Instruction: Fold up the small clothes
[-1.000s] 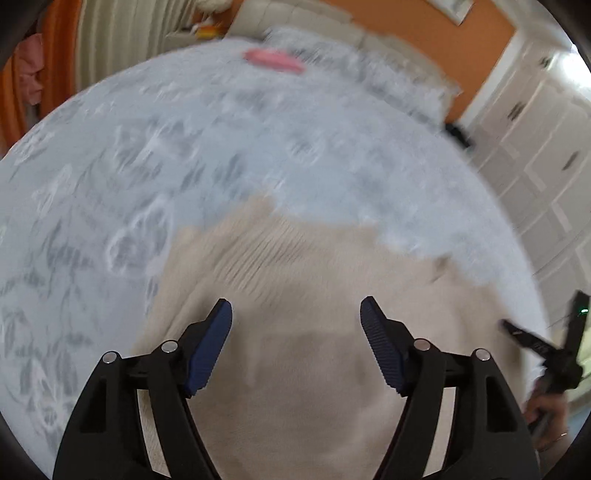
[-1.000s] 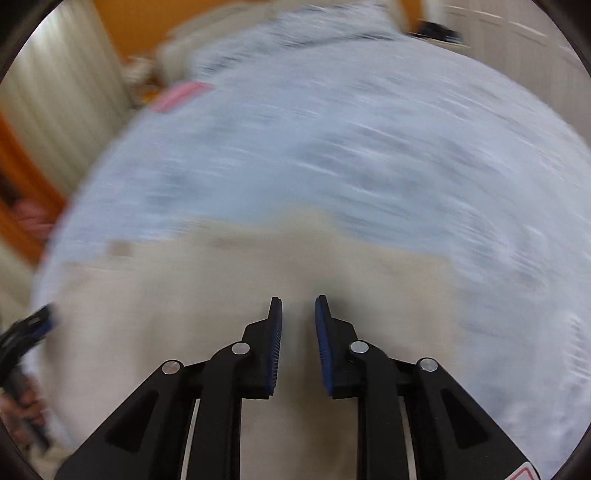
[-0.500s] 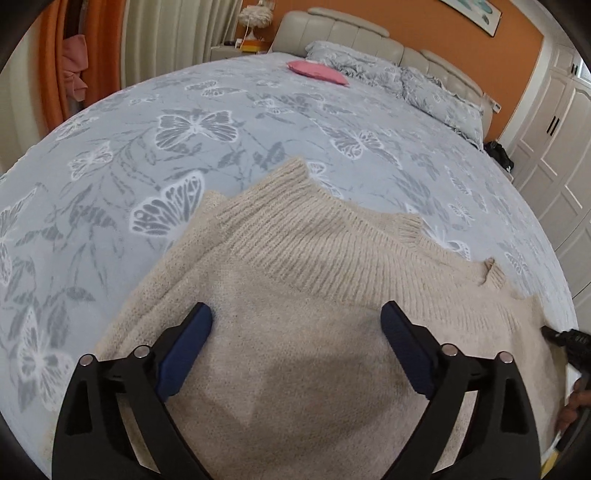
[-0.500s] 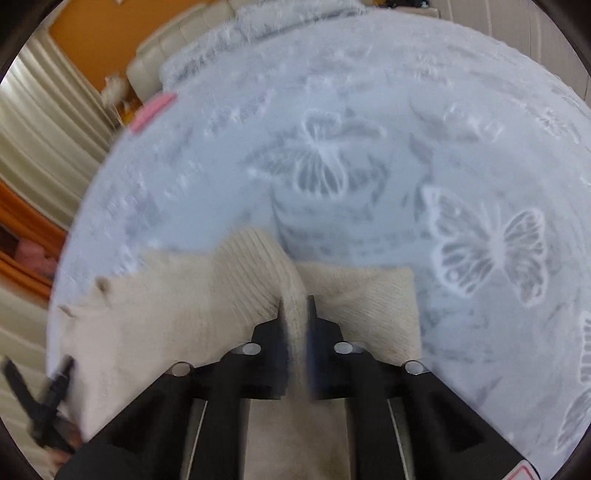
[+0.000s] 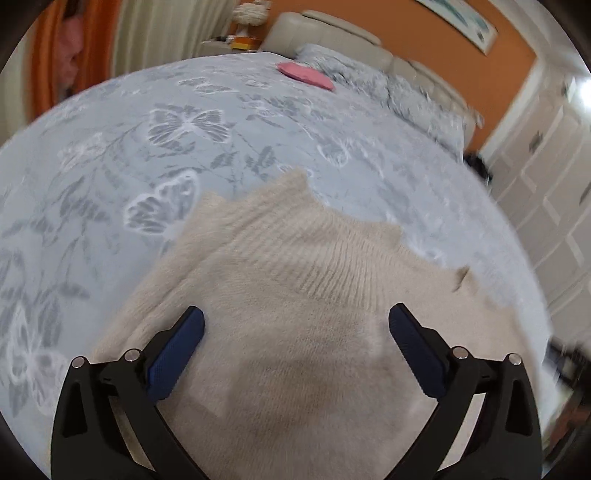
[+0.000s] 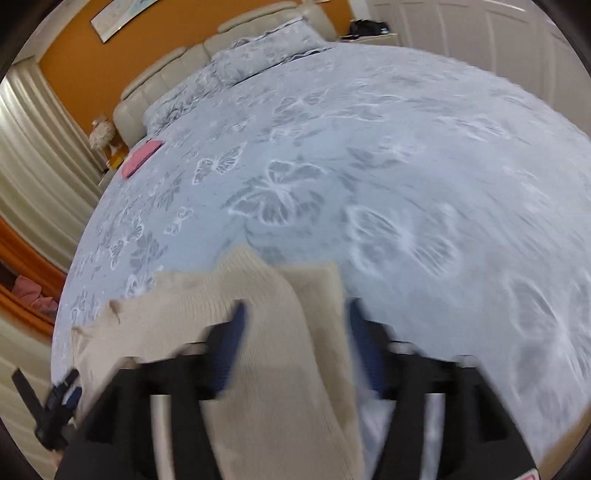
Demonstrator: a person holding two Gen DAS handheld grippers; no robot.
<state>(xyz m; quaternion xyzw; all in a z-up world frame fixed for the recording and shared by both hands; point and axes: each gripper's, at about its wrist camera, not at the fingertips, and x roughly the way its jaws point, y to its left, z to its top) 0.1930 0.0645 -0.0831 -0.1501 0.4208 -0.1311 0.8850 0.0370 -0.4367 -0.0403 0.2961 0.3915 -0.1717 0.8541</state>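
Knitwear filled the near ground in both views: a cream sweater (image 5: 295, 332) lay on the bed, spread flat under our left gripper (image 5: 295, 339), whose blue pads (image 5: 177, 354) stood wide apart with the fabric below them and nothing pinched. Our right gripper (image 6: 295, 343) was blurred, yet its pads (image 6: 229, 343) also showed spread, and a raised strip of the sweater (image 6: 277, 350) ran between them and hid part of the tool; whether the cloth touched either pad we could not tell. The ribbed hem (image 5: 332, 258) lay just beyond the left pads, its corners sticking up slightly. Past the sweater stretched the blue bedspread (image 5: 221, 147) printed with butterflies, bare except for a pink item (image 5: 306, 75) near the far end. Behind that sat grey pillows (image 5: 388, 88) against a cream headboard (image 5: 332, 33), then an orange wall (image 5: 461, 48). White wardrobe doors (image 5: 546, 177) stood to one side, pale curtains (image 6: 33, 166) to the other. The left gripper (image 6: 51, 402) appeared at the edge of the right view.
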